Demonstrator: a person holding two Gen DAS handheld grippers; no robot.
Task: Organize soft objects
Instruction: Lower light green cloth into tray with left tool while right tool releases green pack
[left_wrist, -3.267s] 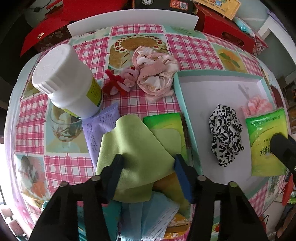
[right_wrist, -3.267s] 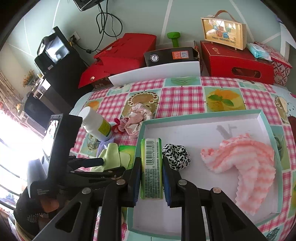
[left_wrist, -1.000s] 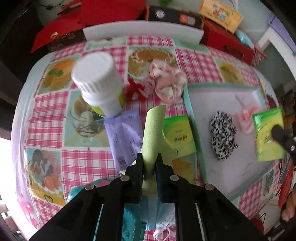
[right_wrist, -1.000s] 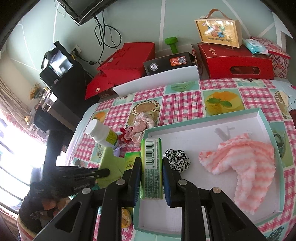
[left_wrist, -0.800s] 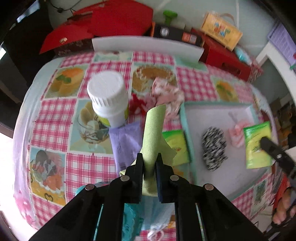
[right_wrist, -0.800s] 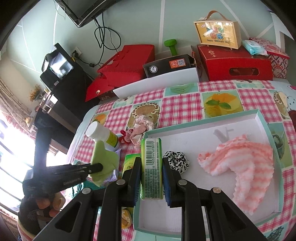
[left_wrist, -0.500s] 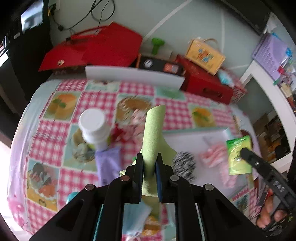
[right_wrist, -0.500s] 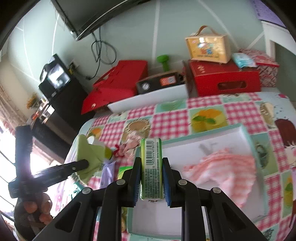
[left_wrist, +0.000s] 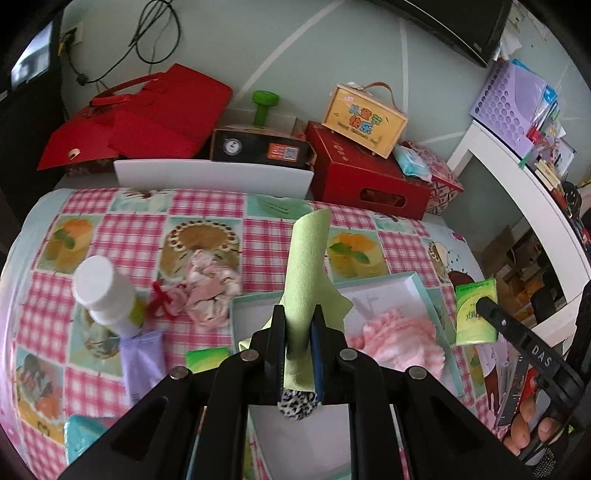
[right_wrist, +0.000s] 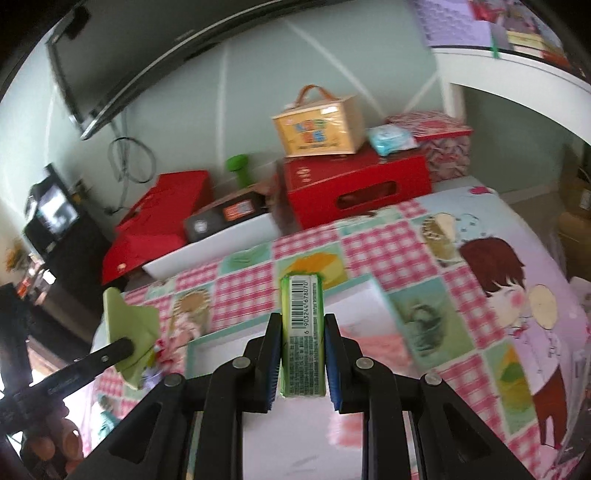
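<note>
Both my hand-held grippers lifted off bench since earlier. Left hand-held gripper (left_wrist: 298, 338) clamps green cloth (left_wrist: 307, 258) above tray (left_wrist: 419, 284); right hand-held gripper (right_wrist: 302, 360) grips green tissue pack (right_wrist: 303, 332). Lower gently, release inside tray beside pink cloth (left_wrist: 397, 332).

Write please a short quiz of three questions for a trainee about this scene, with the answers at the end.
1. True or false: the left gripper holds a green cloth.
2. What is between the right gripper's jaws?
A. a white bottle
B. a green tissue pack
C. a leopard scrunchie
3. Fill in: the pink fluffy cloth lies inside the ____.

Key
1. True: its jaws are shut on the cloth, which stands up from them.
2. B: the green tissue pack, barcode side facing the camera.
3. tray: the white tray with the teal rim.
</note>
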